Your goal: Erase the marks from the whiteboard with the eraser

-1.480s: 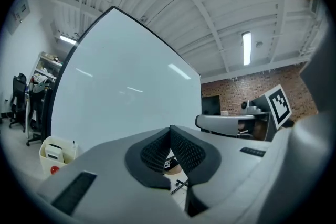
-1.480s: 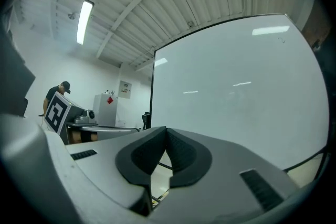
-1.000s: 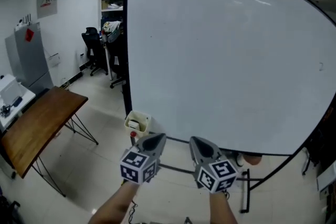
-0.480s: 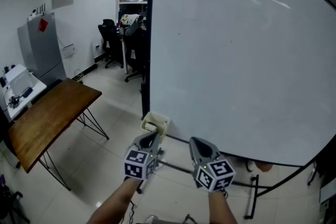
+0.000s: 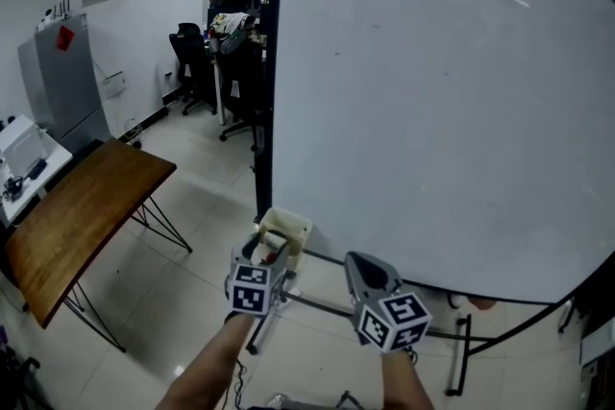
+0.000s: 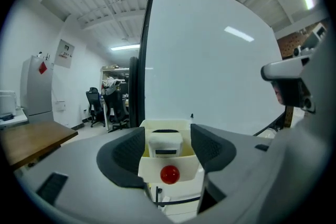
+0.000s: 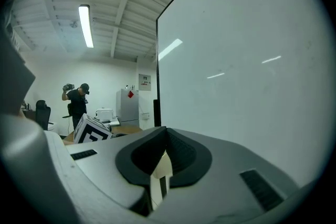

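Note:
The big whiteboard [image 5: 432, 110] fills the right of the head view and shows only faint specks. A cream holder [image 5: 285, 228] hangs at its lower left corner. In it lies the white eraser [image 6: 165, 143], behind a small red ball [image 6: 169, 174]. My left gripper [image 5: 267, 250] is right at the holder. Its jaws have just been opening and stand open, with the eraser seen between the fingertips [image 6: 132, 147] but not pressed by the pads. My right gripper [image 5: 363, 262] hangs to the right, below the board, shut with nothing in it [image 7: 166, 131].
A wooden table [image 5: 77, 216] stands on the left over the tiled floor. The board's black stand legs [image 5: 461, 341] run below its lower edge. Office chairs [image 5: 192, 62] and a grey cabinet [image 5: 62, 82] are at the back left. A person [image 7: 79, 102] stands far behind.
My left gripper has moved forward and down to the cream holder, and its jaws have gone from shut to open. The right gripper has shifted only a little.

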Demonstrator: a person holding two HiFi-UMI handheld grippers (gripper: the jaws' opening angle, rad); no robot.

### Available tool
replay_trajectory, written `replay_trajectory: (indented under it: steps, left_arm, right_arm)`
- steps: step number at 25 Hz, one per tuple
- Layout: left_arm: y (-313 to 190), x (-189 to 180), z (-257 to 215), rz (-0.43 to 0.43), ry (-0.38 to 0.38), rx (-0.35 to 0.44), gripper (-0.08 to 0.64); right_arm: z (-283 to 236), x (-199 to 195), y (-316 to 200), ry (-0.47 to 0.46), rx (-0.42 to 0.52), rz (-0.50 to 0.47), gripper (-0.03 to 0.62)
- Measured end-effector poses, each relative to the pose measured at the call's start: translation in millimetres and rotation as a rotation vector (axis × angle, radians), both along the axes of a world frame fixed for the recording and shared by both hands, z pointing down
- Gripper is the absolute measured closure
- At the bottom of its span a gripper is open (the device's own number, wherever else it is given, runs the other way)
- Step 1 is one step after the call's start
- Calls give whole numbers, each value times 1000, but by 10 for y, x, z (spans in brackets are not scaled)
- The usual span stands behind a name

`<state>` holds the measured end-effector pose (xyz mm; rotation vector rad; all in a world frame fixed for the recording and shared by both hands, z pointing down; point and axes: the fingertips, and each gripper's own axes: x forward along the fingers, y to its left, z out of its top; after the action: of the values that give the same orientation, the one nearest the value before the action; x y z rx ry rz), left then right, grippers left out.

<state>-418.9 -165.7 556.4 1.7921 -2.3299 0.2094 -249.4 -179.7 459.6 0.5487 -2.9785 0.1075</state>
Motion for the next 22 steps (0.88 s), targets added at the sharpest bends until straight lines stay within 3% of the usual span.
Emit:
replay_trajectory:
  steps: [9, 14, 22]
  left_arm:
    - [-227, -33, 305, 26, 30, -53, 267]
    - [-289, -111, 366, 14, -20, -80, 292]
    - [-238, -46, -246, 32, -98, 23, 296]
  right_arm:
    - [1, 78, -128, 10, 1, 45, 601]
    - [9, 167, -208, 14, -2, 79, 601]
    - [-75, 257, -283, -1, 11, 107, 601]
